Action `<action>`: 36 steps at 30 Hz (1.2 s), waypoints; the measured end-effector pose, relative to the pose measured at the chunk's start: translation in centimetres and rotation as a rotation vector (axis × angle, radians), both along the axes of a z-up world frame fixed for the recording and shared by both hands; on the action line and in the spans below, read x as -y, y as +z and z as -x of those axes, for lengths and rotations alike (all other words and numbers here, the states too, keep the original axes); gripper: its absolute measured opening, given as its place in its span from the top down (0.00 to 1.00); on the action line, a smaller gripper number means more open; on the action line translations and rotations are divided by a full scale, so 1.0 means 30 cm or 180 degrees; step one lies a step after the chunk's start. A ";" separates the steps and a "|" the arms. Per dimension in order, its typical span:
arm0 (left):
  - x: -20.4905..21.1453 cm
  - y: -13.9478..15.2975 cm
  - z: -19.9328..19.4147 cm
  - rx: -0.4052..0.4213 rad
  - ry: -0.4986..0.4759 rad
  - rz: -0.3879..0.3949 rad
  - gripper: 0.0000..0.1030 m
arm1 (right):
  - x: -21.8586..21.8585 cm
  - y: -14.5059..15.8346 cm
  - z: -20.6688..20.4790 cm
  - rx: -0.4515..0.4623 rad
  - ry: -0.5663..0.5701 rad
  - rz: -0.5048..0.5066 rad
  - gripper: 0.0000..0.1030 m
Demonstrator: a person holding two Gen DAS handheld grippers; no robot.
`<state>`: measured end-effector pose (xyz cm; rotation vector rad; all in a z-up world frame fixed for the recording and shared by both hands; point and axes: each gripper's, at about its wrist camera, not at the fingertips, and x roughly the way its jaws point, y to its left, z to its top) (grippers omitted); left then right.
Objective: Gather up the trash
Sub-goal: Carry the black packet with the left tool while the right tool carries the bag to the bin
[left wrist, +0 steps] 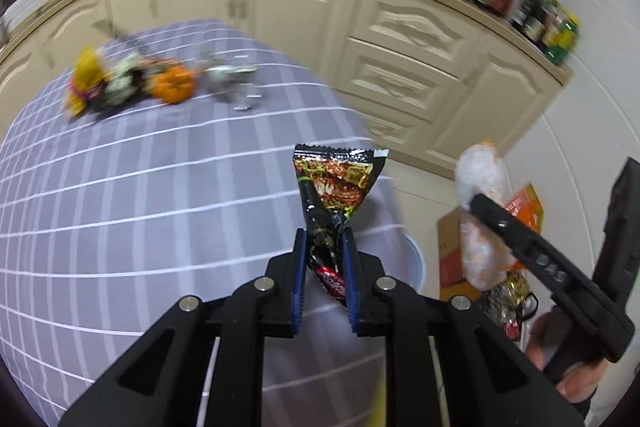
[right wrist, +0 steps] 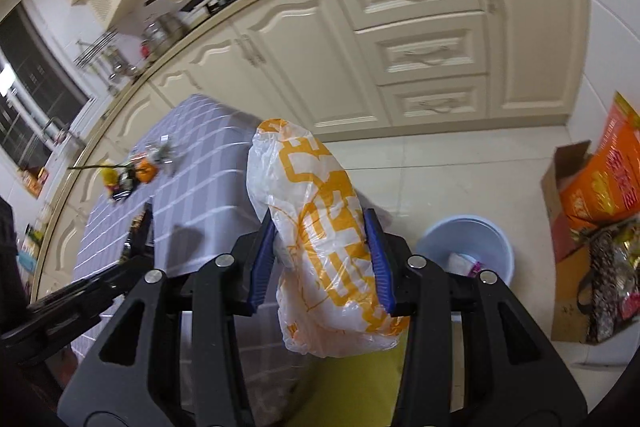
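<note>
Pinching a black snack wrapper [left wrist: 338, 187] between its blue pads, the left tool [left wrist: 325, 267] is holding it upright over the near edge of the grey checked worktop [left wrist: 120, 187]. The right tool [right wrist: 320, 263] is clamping a crumpled white-and-orange plastic bag [right wrist: 316, 227], its jaws standing moderately apart around the bulk. On the tiled floor [right wrist: 440, 167] beyond the worktop, a pale blue bin [right wrist: 468, 239] is sitting beside a cardboard box [right wrist: 568, 179], with some trash inside.

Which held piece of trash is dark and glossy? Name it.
The snack wrapper in the left gripper; the right gripper grips a white-and-orange plastic bag.
</note>
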<state>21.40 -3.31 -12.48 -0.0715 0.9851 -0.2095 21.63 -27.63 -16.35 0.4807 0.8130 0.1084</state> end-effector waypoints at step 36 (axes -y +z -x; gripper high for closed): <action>0.707 -0.404 -0.204 -0.0927 -0.0805 -0.0427 0.53 | 0.556 -0.399 0.018 -0.0946 -0.0737 -0.0119 0.59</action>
